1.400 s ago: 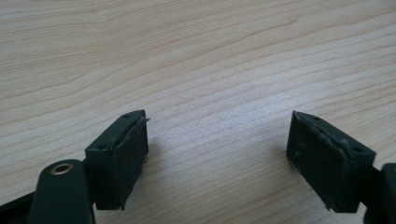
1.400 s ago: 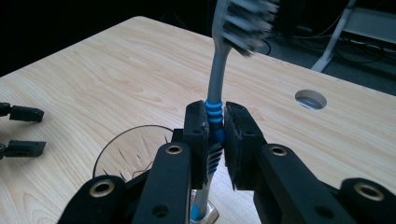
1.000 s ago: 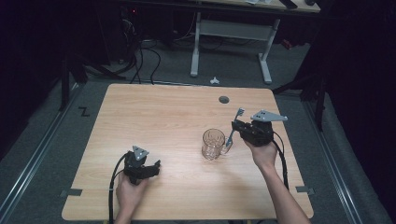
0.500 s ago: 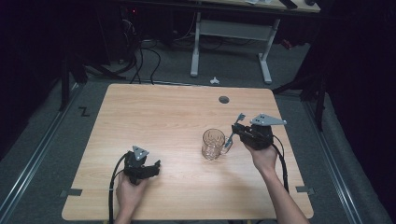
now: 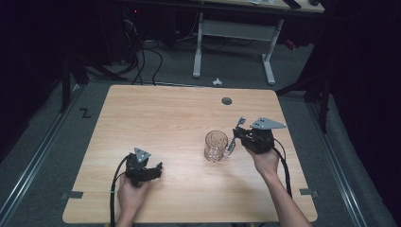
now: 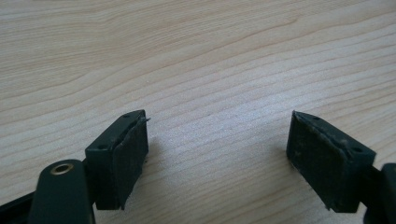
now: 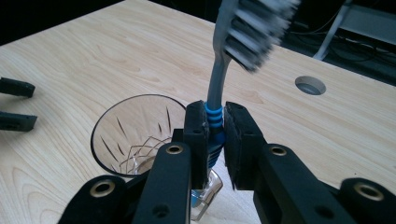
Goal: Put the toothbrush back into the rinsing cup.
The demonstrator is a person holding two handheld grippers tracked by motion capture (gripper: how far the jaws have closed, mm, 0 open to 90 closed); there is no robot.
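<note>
A clear cut-glass tumbler point(image 5: 216, 145) stands upright on the wooden table point(image 5: 170, 113), right of centre. My right gripper point(image 5: 236, 135) hovers just right of it, shut on a grey toothbrush point(image 5: 240, 124) with a blue grip. In the right gripper view the jaws point(image 7: 215, 114) clamp the blue ribbed part. The toothbrush point(image 7: 217, 77) rises to a blurred bristle head, and its lower end hangs by the tumbler point(image 7: 133, 135) rim. My left gripper point(image 5: 158, 166) rests low at the front left. Its jaws point(image 6: 219, 128) stand open over bare wood.
A round cable hole point(image 5: 227, 100) sits near the table's far edge, also seen as hole point(image 7: 310, 85). Behind the table are a desk frame point(image 5: 234, 33) and floor cables point(image 5: 146, 52). A small white object point(image 5: 217, 81) lies on the floor.
My right gripper has sunk slightly and drifted toward the tumbler, bringing the toothbrush's lower end closer to the rim. The left gripper has stayed put.
</note>
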